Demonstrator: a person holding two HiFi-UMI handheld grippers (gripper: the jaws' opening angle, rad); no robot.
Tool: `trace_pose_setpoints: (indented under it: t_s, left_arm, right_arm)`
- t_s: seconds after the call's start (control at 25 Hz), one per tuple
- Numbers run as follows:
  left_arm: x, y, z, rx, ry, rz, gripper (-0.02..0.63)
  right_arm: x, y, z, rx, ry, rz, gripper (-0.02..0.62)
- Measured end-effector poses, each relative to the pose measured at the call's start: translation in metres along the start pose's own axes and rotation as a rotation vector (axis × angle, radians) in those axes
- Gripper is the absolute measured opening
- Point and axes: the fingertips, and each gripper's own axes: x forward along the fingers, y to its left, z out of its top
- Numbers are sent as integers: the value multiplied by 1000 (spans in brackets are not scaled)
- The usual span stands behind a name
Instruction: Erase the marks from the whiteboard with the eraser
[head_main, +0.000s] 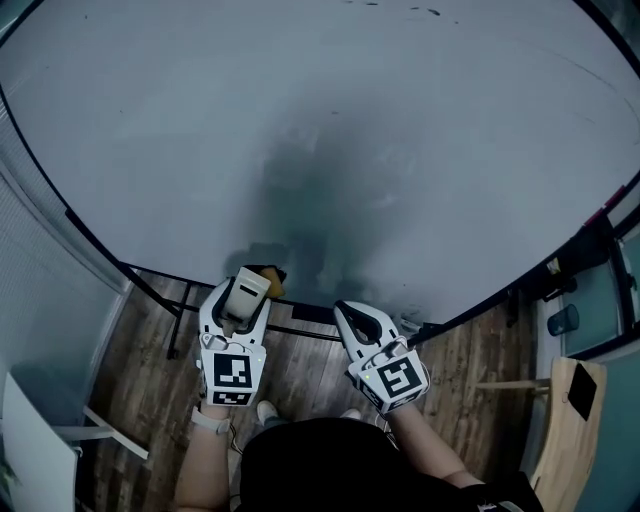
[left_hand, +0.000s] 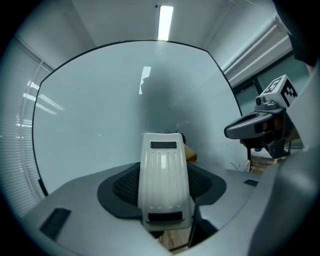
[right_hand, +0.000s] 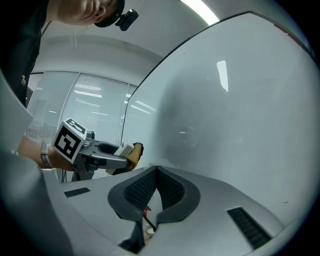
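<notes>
Left gripper (left_hand: 165, 186): jaws clamped on the white ribbed plastic eraser (left_hand: 164, 180), one dark textured pad on each long side. The eraser stands on end between them, its tan felt face turned toward the board.

Right gripper (right_hand: 156, 189): jaws pressed together, nothing between them. It hangs idle just beside the left one, low in front of me.

Position: the eraser sits at the lower edge of the large white whiteboard (head_main: 300, 110), near the middle of its width. I cannot tell from any view whether the felt is touching the surface or just off it.

Board state:
- Most of the surface reads blank.
- A few small dark marks (head_main: 425, 12) sit at the far top edge in the head view, well apart from the eraser.
- In the left gripper view there are faint thin scribbles (left_hand: 234, 163) low on the board, to the right of the eraser.
- A grey hazy patch (head_main: 300, 200) runs up the middle above the eraser. Smeared ink or my own shadow: cannot tell.

Judgement: the bulk of the wiping looks done. What is left is the low scribbles, then the marks along the top, which call for a long reach upward. If the haze is ink, it needs another pass.
</notes>
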Motion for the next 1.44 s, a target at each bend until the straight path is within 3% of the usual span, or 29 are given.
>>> trace_pose_setpoints:
  t_s: [0.28, 0.72, 1.44]
  left_arm:
    - [-26, 2, -38, -151, 45, 35, 264]
    - [-36, 6, -60, -238, 47, 45, 264]
    - [-30, 6, -62, -187, 33, -2, 264]
  right_arm:
    - [15, 30, -16, 4, 3, 89, 26]
    - [27, 52, -26, 0, 23, 128, 26]
    - [35, 53, -29, 7, 31, 130, 26]
